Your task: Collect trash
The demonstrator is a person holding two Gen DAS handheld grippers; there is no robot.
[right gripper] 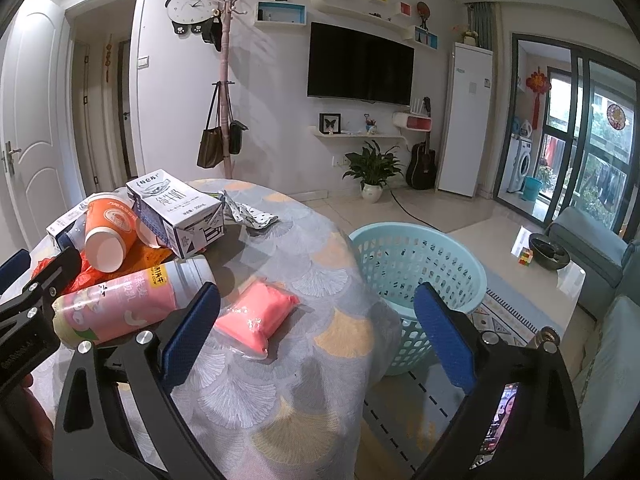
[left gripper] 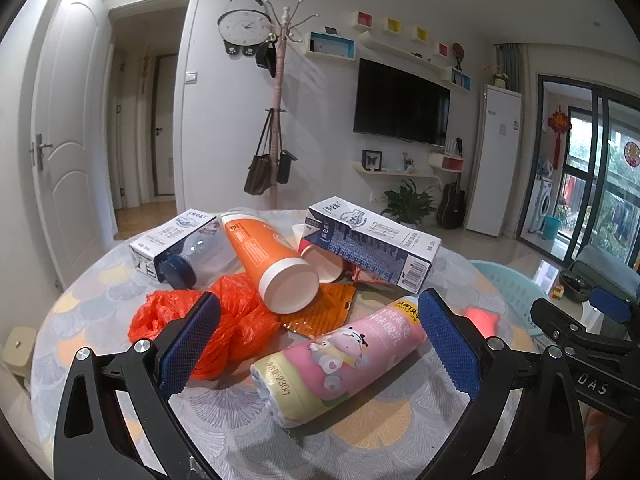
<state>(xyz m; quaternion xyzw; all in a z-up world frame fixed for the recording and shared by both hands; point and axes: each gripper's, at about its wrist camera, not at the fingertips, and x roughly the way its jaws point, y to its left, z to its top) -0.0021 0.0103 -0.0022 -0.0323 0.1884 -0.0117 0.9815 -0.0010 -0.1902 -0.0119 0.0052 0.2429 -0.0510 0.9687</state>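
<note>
Trash is heaped on a round table (left gripper: pixel 240 432): a pink yogurt bottle (left gripper: pixel 340 364) lying on its side, an orange cup (left gripper: pixel 268 258), two milk cartons (left gripper: pixel 372 246) (left gripper: pixel 168 242), a red plastic bag (left gripper: pixel 224 320) and an orange wrapper (left gripper: pixel 324 312). My left gripper (left gripper: pixel 320 344) is open, its blue pads either side of the pink bottle without touching it. In the right wrist view a pink packet (right gripper: pixel 256 316) lies near the table edge. My right gripper (right gripper: pixel 316 340) is open and empty above it. A light blue basket (right gripper: pixel 416 280) stands on the floor beside the table.
A crumpled silver wrapper (right gripper: pixel 248 212) lies at the table's far side. A clear bottle with a blue cap (left gripper: pixel 184 264) lies by the left carton. A coffee table (right gripper: pixel 548 264) and sofa (right gripper: pixel 608 360) stand to the right. A coat rack (right gripper: pixel 226 92) stands behind.
</note>
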